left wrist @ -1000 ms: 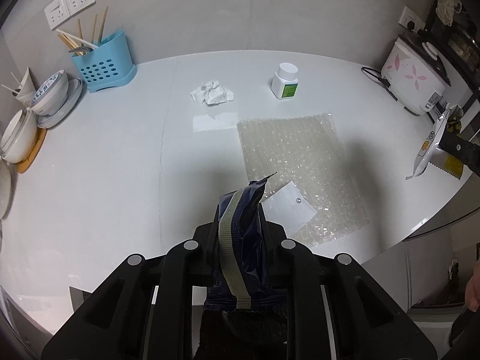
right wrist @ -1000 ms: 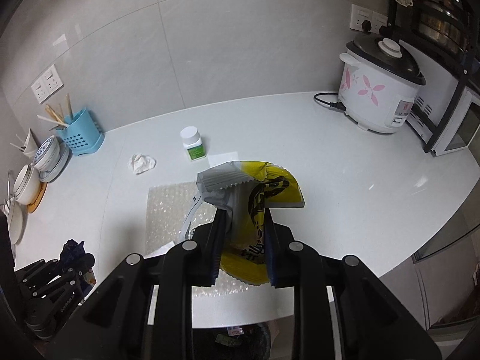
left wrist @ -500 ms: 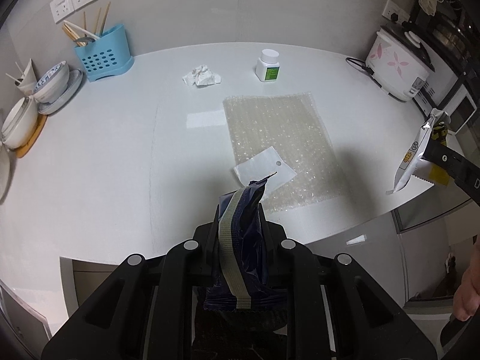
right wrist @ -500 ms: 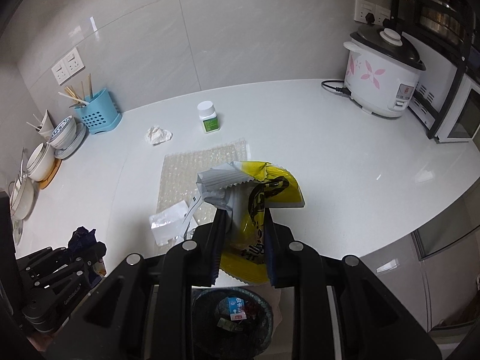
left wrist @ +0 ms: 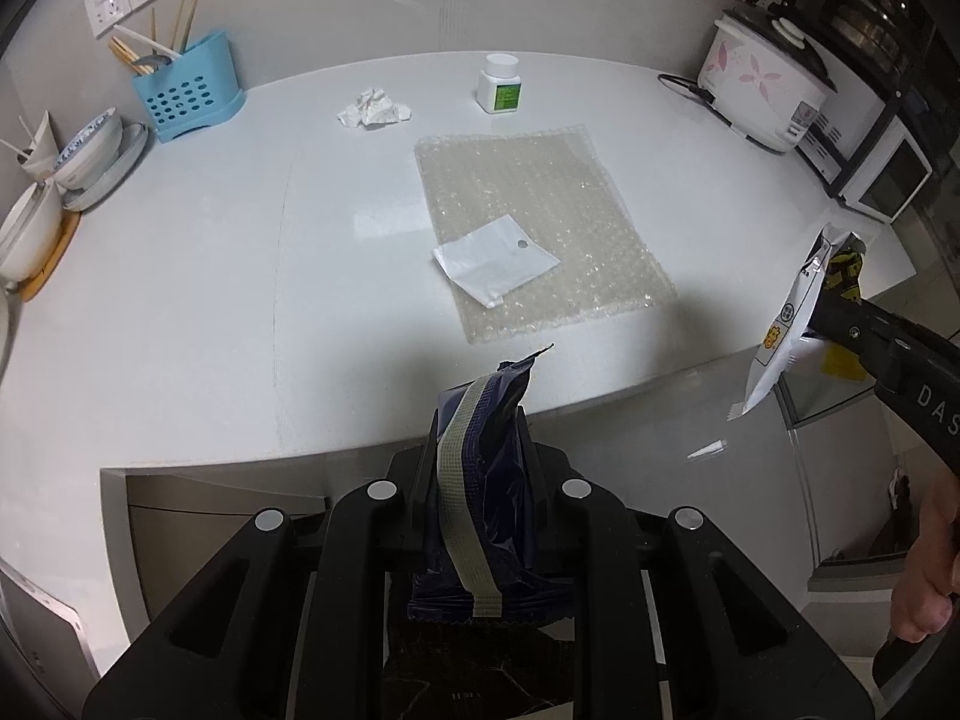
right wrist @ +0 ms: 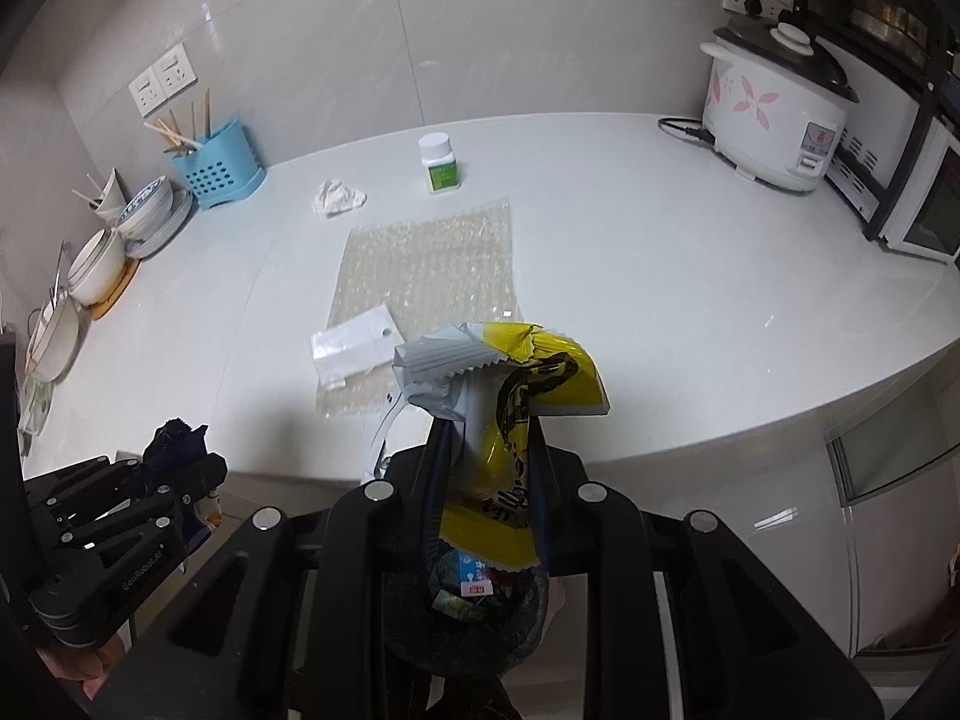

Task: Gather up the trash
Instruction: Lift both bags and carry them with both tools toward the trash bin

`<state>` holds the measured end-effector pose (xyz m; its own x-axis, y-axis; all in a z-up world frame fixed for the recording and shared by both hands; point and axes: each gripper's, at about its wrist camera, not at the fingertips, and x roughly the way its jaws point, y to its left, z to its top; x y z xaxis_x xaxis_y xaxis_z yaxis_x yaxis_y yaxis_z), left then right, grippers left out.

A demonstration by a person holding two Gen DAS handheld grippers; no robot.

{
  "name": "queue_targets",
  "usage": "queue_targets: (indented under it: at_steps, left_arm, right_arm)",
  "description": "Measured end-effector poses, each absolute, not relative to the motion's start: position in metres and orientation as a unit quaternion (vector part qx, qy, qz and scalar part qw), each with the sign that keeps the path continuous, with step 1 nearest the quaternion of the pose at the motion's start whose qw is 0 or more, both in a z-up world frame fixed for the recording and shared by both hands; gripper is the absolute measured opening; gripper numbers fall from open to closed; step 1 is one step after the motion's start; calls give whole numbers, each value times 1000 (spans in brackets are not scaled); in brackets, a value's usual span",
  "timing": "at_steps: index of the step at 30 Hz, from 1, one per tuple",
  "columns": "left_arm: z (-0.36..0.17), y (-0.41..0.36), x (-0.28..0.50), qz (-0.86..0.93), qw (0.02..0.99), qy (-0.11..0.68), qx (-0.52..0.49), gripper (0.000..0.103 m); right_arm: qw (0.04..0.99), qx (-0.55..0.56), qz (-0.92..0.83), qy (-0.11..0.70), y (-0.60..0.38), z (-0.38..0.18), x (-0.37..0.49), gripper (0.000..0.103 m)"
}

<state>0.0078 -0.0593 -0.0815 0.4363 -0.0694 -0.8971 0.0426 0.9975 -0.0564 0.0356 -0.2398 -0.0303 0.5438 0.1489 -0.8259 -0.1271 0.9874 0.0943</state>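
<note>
Both hands pulled back off the counter; left gripper point(left wrist: 480, 474) pinched the navy wrapper point(left wrist: 486, 516), right gripper point(right wrist: 486, 480) the yellow wrapper point(right wrist: 498, 420): light, crinkly, mid-body holds best.

Blue utensil holder point(left wrist: 191, 93), stacked bowls point(left wrist: 90, 150) and rice cooker point(left wrist: 765, 81) line the counter point(left wrist: 180, 276).
</note>
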Motion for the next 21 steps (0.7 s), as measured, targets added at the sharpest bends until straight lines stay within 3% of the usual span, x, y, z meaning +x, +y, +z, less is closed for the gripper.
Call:
queue_targets:
  at_steps: [21]
  left_arm:
    - [-131, -60, -29, -44, 839, 542, -4, 18]
  right_arm:
    - [857, -4, 99, 505, -236, -90, -10, 22]
